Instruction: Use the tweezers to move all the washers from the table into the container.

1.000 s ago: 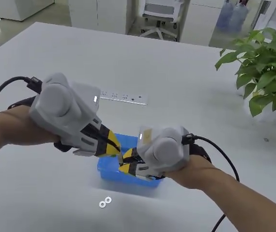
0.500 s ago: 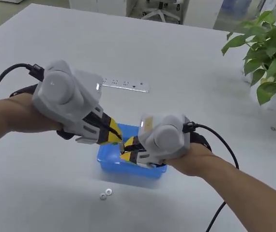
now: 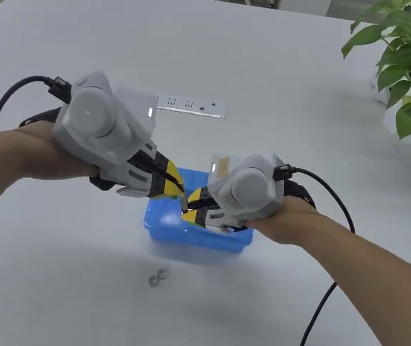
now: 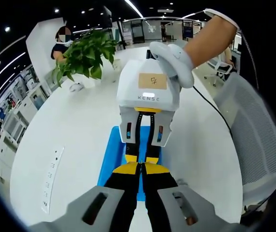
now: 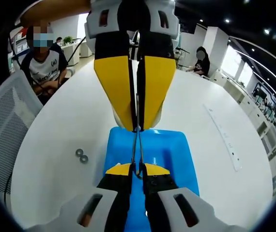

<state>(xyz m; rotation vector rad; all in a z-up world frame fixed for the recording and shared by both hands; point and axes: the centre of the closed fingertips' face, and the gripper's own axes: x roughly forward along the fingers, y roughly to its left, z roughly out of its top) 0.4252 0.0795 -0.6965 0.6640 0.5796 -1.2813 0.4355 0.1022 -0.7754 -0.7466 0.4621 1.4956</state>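
Note:
Thin metal tweezers (image 5: 137, 145) run between the two grippers, which meet tip to tip over the blue container (image 3: 164, 225). My left gripper (image 3: 179, 191) comes in from the left, its yellow jaws shut on one end of the tweezers. My right gripper (image 3: 188, 205) faces it from the right, shut on the other end. In the right gripper view my own jaws (image 5: 137, 170) pinch the tweezers while the left gripper (image 5: 137, 126) hangs from above. Two washers (image 3: 157, 277) lie side by side on the white table, just in front of the container; they are the washers (image 5: 82, 156) left of it here.
A white power strip (image 3: 191, 106) lies on the table beyond the container. A potted plant (image 3: 407, 65) stands at the far right. Cables trail from both grippers. A mesh chair (image 4: 259, 140) and seated people are at the table's edge.
The head camera has tilted down, shifting the picture. Both grippers stay tip to tip over the container, and the two washers lie where they were.

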